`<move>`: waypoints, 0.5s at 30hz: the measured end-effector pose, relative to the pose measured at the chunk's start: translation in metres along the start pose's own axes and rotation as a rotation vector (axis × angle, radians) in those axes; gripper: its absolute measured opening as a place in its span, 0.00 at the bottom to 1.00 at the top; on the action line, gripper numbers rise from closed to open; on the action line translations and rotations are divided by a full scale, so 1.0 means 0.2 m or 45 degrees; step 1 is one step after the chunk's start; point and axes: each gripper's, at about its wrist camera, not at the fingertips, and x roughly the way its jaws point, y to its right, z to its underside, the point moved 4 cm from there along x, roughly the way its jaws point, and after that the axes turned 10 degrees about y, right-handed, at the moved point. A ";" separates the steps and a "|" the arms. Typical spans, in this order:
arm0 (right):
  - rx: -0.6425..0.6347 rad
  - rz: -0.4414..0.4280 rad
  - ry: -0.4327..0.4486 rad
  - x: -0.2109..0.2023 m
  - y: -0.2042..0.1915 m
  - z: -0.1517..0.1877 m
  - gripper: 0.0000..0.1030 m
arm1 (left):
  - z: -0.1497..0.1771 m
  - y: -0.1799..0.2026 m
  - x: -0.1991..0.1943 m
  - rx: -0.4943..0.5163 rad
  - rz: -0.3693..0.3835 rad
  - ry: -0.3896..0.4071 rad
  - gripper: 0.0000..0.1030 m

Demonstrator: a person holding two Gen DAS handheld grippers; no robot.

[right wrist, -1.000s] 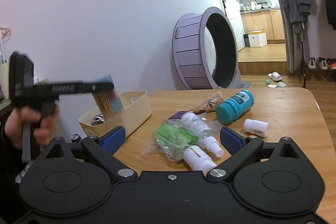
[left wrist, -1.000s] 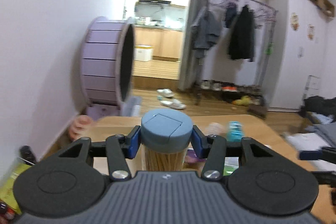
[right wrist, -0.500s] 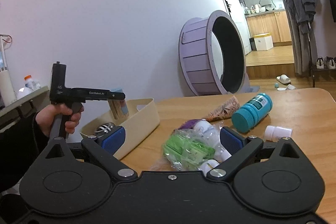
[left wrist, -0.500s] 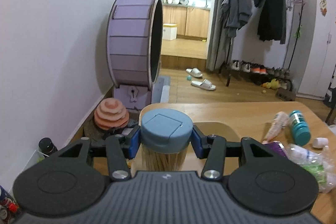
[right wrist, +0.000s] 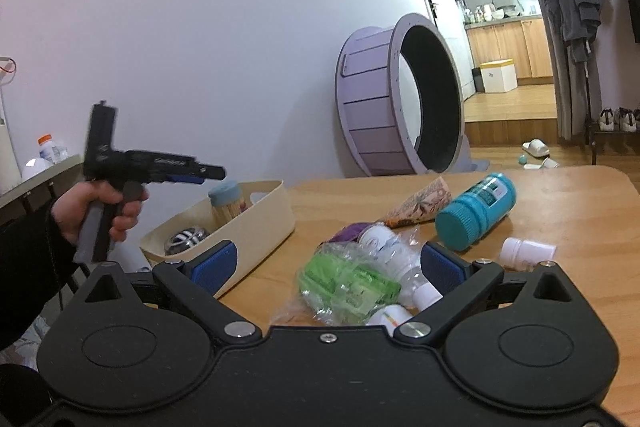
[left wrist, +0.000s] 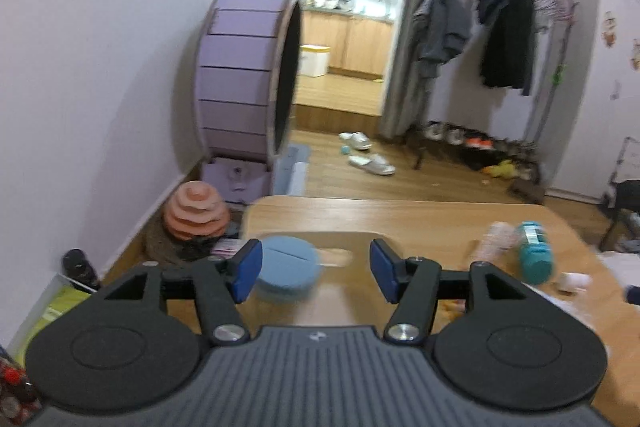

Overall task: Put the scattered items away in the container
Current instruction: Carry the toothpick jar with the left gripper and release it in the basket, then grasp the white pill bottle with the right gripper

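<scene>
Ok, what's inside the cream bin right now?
In the cream bin: a toothpick jar with a blue lid, standing at the far end, and a shiny silver-and-black round thing nearer. The bin's near wall hides its floor.

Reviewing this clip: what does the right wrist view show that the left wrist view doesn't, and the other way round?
Only the right wrist view: the hand holding the left gripper above the cream bin, a round metallic item inside it, the green plastic-wrapped pack and the right gripper, open. Only the left wrist view: the left gripper's jaws opening around the toothpick jar, the right pad clear of it, and the orange tiered item on the floor. Both: the jar, bin, teal bottle, small white bottle, table, purple wheel.
</scene>
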 end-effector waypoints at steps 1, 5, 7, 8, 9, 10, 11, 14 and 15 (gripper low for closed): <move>0.004 0.016 -0.003 -0.01 0.02 -0.01 0.96 | 0.01 0.04 -0.03 -0.006 0.027 0.009 0.58; 0.000 0.100 -0.060 -0.01 0.08 -0.01 0.96 | 0.07 0.25 -0.13 -0.015 0.169 0.008 0.61; -0.022 0.138 -0.091 -0.01 0.11 0.01 0.96 | 0.10 0.35 -0.17 -0.003 0.233 0.001 0.61; -0.028 0.142 -0.098 -0.01 0.12 0.01 0.96 | 0.12 0.40 -0.19 0.003 0.265 -0.004 0.61; -0.029 0.143 -0.104 -0.01 0.12 0.01 0.96 | 0.14 0.45 -0.20 0.007 0.299 -0.008 0.61; -0.030 0.148 -0.107 -0.01 0.13 0.01 0.96 | 0.16 0.49 -0.21 0.002 0.325 -0.009 0.61; -0.035 0.150 -0.112 0.00 0.13 0.00 0.96 | 0.18 0.52 -0.22 -0.007 0.346 -0.013 0.61; -0.070 0.147 -0.136 0.00 0.14 0.01 0.96 | 0.23 0.59 -0.24 -0.044 0.389 -0.019 0.62; -0.081 0.142 -0.152 0.00 0.15 0.01 0.96 | 0.25 0.62 -0.24 -0.039 0.399 -0.020 0.62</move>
